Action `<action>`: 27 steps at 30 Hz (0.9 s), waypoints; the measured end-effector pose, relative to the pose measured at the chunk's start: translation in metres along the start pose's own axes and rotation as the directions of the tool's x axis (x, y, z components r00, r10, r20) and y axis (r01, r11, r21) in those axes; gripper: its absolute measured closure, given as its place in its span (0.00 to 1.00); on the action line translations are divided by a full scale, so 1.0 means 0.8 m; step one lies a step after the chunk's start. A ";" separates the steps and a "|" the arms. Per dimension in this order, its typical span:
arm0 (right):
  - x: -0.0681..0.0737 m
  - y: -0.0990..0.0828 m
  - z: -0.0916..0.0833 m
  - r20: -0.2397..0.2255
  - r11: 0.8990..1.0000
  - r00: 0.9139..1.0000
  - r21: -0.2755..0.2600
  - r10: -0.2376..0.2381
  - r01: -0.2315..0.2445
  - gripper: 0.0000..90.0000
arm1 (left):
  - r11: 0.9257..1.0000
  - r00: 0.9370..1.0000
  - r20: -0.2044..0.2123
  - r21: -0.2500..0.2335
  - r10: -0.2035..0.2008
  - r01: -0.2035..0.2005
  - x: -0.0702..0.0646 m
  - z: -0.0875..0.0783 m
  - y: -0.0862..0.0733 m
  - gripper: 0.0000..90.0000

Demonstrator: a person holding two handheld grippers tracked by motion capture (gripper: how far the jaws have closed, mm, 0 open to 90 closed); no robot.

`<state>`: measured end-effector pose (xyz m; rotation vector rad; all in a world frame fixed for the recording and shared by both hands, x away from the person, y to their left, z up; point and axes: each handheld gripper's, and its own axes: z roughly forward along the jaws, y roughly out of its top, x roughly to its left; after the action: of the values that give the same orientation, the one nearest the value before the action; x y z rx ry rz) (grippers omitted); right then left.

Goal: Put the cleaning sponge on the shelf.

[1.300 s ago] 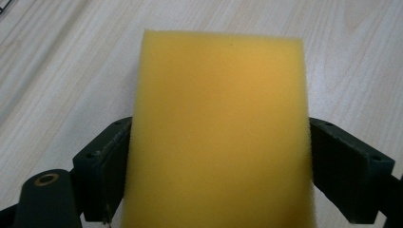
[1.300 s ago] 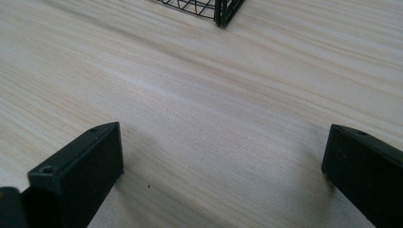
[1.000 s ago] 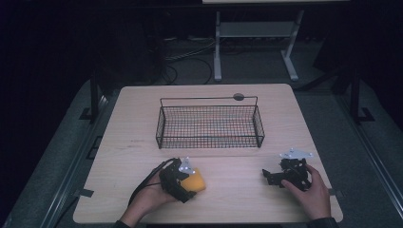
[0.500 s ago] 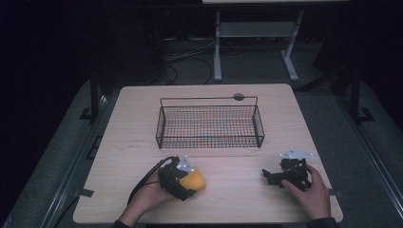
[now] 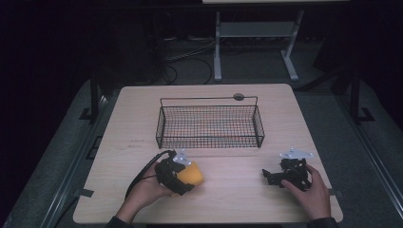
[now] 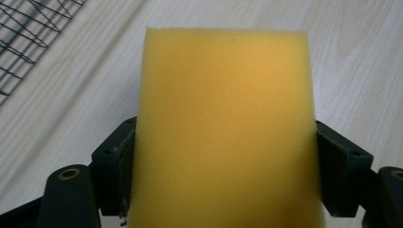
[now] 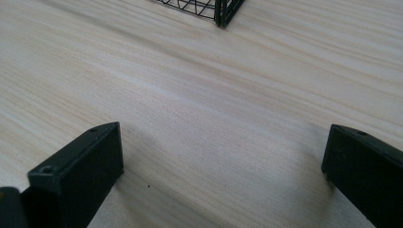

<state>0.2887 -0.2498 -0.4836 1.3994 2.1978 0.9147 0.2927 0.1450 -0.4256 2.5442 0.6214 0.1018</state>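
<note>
Sponge point(image 6: 223, 128): yellow, fine-pored block with square edges.

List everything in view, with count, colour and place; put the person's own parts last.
sponge: one, yellow, between the left gripper's jaws, near the table's front left.
wire basket: one, black, middle of the table, nothing in it.
table: one, light wood.
metal stand: one, pale, on the floor beyond the table.
left gripper: one, black, jaws pressed on the sponge's sides.
right gripper: one, black, jaws open over bare wood, front right.
hands: two, one on each gripper.
</note>
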 end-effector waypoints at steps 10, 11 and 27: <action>0.000 0.000 0.000 0.000 1.000 1.000 0.001 0.002 -0.002 0.00 | 1.000 1.000 -0.004 -0.013 -0.026 0.026 0.010 -0.014 0.006 0.25; 0.000 0.000 0.000 0.000 1.000 1.000 0.001 0.002 -0.002 0.00 | 1.000 1.000 -0.009 -0.012 -0.026 0.026 0.010 -0.016 0.007 0.25; 0.000 0.000 0.000 0.000 1.000 1.000 0.000 0.001 -0.001 0.00 | 1.000 0.999 -0.034 -0.012 -0.029 0.028 0.028 -0.035 0.024 0.25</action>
<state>0.2887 -0.2498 -0.4836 1.4003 2.1978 0.9147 0.3150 0.1532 -0.3924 2.5264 0.6677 0.1383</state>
